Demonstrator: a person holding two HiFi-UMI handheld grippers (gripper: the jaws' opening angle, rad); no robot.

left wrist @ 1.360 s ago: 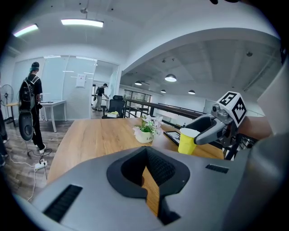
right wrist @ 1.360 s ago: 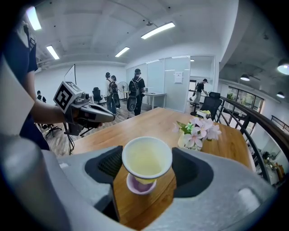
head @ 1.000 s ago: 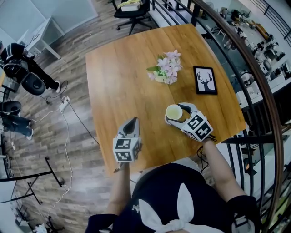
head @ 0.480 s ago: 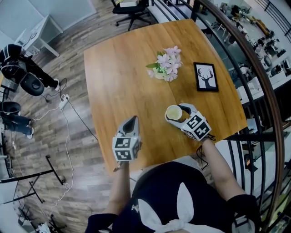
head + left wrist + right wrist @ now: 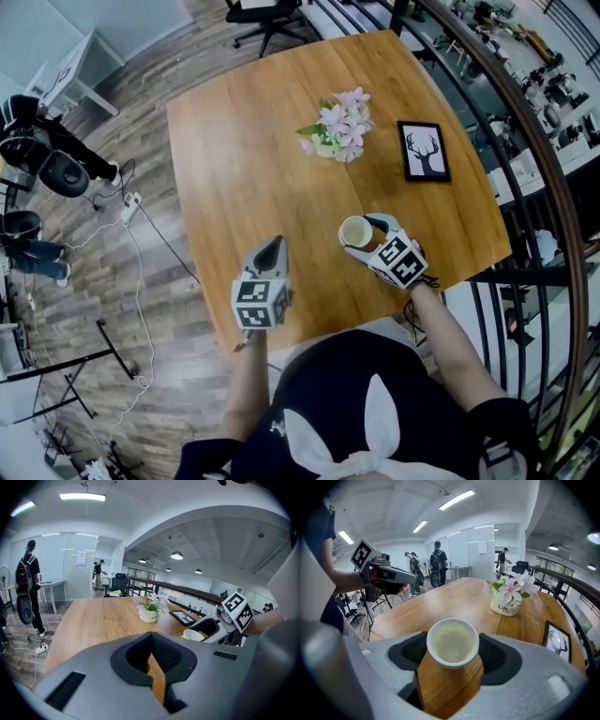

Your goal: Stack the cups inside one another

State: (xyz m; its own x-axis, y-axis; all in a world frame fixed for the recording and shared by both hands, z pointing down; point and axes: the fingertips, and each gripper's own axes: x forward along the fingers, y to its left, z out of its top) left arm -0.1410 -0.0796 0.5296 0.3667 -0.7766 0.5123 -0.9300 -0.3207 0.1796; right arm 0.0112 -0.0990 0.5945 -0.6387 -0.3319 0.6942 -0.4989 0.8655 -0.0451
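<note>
While the cup [image 5: 356, 231] sits upright between the jaws of the right gripper [image 5: 453, 649], both pads press on its sides, so this gripper is pinching the cup. Its rim is white and its inside is pale yellow-green. Whether its bottom touches the wood I cannot tell. Seen from the head view, the cup is over the wooden table [image 5: 244, 159], at about 5 o'clock from the table's middle and near the edge closest to the person.

From the cup, the left gripper [image 5: 273, 247] is at about 8 o'clock, apart from it and near the same edge. Its jaws are pressed together at the tips and nothing is between them.

At 12 o'clock from the cup stands a small white pot with pink flowers [image 5: 336, 131], well apart from it. At about 2 o'clock a black picture frame with a deer [image 5: 422, 150] lies flat on the table.

Beyond the table's right side runs a dark railing [image 5: 525, 150], and at the far end stands a black office chair [image 5: 262, 11]
</note>
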